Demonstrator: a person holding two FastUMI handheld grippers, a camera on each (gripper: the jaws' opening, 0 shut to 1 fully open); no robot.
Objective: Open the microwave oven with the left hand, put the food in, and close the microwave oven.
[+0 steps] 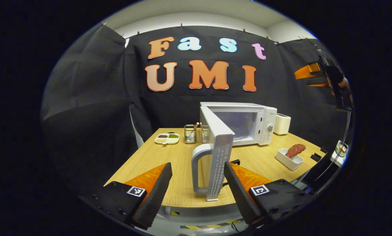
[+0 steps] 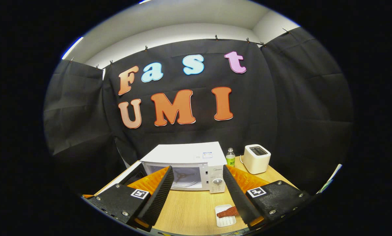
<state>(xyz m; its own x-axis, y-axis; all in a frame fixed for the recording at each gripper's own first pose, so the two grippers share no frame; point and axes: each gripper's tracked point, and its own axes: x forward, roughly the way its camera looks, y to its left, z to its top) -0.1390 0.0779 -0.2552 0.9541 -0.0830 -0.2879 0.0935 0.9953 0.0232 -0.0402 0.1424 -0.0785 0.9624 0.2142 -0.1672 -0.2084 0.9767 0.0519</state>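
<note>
Each claw [image 2: 197, 193] wears black screwed mounts bearing square black-and-white markers [image 2: 140, 193].

The right gripper [image 2: 198, 190] hangs above the table [image 2: 189, 206] with its fingers spread and nothing between them. Far on the table stands the microwave [image 2: 186, 164], cavity showing. Right of it are a bottle [image 2: 230, 158] and a toaster [image 2: 256, 158]. Near, a tray [image 2: 222, 220] holds the food [image 2: 227, 212].

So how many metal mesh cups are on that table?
2: one mesh cup stands right of the divided snack dish; a second peeks from behind the open microwave door. More may be hidden.
</note>
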